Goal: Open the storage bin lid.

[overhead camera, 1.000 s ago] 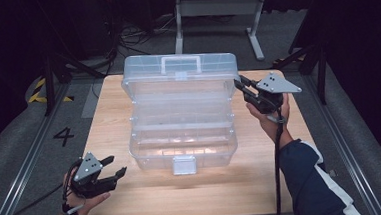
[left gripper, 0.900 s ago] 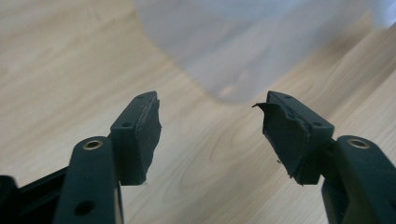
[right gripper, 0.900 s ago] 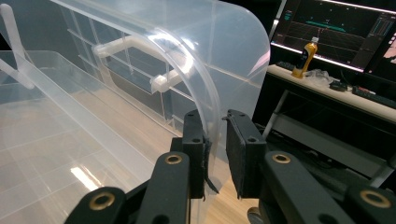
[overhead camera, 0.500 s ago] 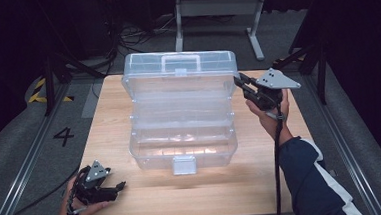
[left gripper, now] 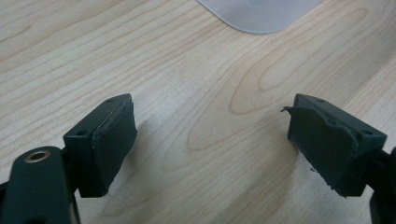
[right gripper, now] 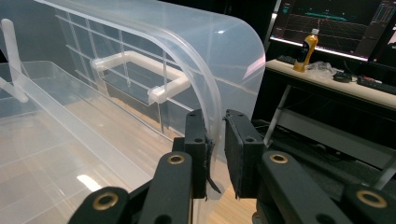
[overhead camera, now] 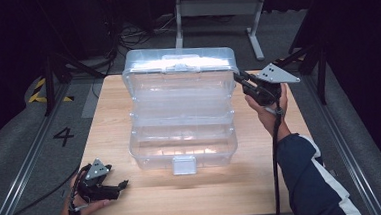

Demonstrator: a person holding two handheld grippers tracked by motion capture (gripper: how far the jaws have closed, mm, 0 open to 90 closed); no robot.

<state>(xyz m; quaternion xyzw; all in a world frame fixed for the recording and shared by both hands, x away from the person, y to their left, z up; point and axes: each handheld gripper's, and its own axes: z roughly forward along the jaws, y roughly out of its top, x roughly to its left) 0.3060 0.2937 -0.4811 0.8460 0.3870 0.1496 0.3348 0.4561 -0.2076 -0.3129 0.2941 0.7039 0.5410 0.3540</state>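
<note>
One wooden table (overhead camera: 263,183), seen from above, with one large clear plastic storage box (overhead camera: 181,113) standing at its middle. Box open, its lid (overhead camera: 178,68) raised at the far side, with one white carry handle (right gripper: 140,70) on that lid. One pale latch (overhead camera: 184,164) at the middle of the near wall. Stepped clear trays inside; contents cannot be made out.

Two hand-held grippers, one in each of the person's hands. Right gripper (overhead camera: 238,79) at the right edge of the raised lid, jaws closed onto the lid's curved clear rim; in the right gripper view (right gripper: 215,149) the thin rim passes between the two black pads, pinched from both sides. One grey three-cornered plate on top of this gripper. One dark sleeve (overhead camera: 308,180) with a white stripe reaching in from the lower right.

Left gripper (overhead camera: 120,186) near the front left corner of the table, well apart from the box, resting low over the wood. In the left gripper view (left gripper: 212,144), two black jaws spread wide with bare wood grain between them, nothing held; one pad (left gripper: 322,144) torn at its edge.

Beyond the table in the right gripper view, one desk with one yellow bottle (right gripper: 306,49).
</note>
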